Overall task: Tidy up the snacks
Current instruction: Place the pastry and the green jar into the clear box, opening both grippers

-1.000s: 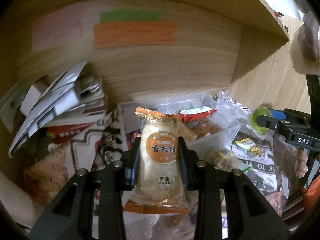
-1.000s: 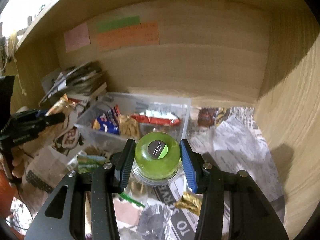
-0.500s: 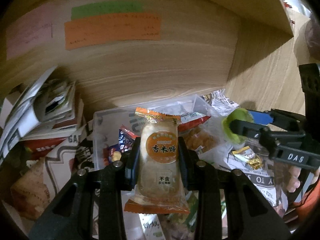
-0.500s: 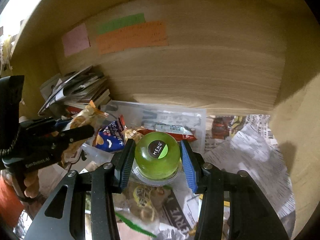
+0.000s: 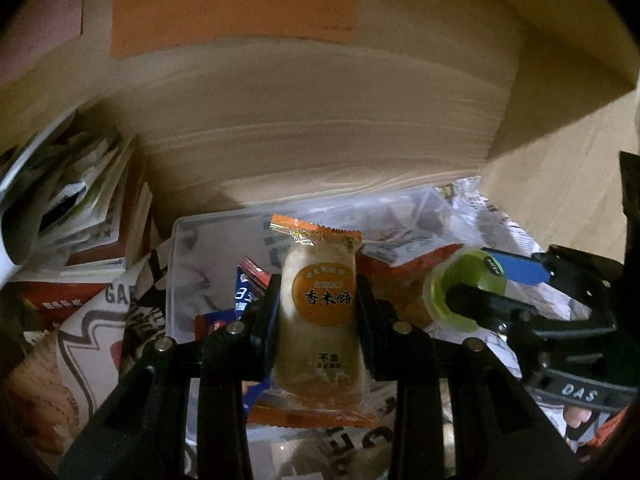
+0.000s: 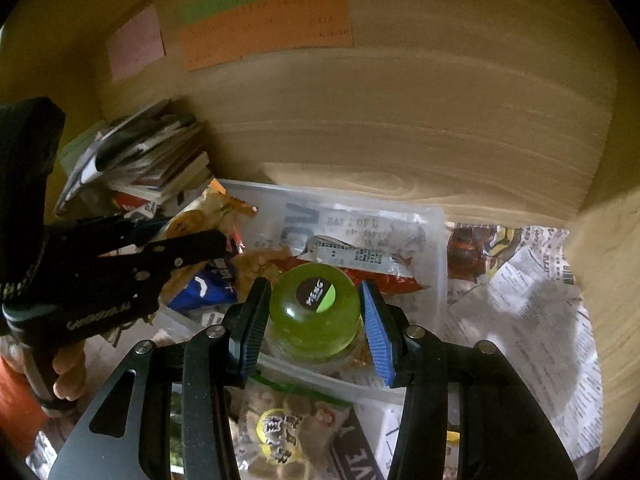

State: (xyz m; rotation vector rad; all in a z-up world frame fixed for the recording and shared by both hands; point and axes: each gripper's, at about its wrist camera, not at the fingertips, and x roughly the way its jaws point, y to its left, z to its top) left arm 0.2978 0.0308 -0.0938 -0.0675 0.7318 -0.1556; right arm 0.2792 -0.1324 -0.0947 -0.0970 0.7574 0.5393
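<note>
Since both claws are already loaded, what matters is how each snack sits relative to the clear plastic storage bin [image 5: 188, 248] on the newspaper-lined shelf. Over on the left, the left claw [image 5: 316, 312] is clamped on a clear-and-orange wrapped rice cracker packet [image 5: 318, 308], long axis running straight along the fingers, hanging over the bin's near-left part with its top end pointing at the back wall. To the right, the right claw [image 6: 314, 316] is squeezed onto a round green jelly cup with a dark label [image 6: 314, 310], hovering over the bin's near-right edge. I'd guess both just need lowering and letting go, and the left one looks further inside the bin.
</note>
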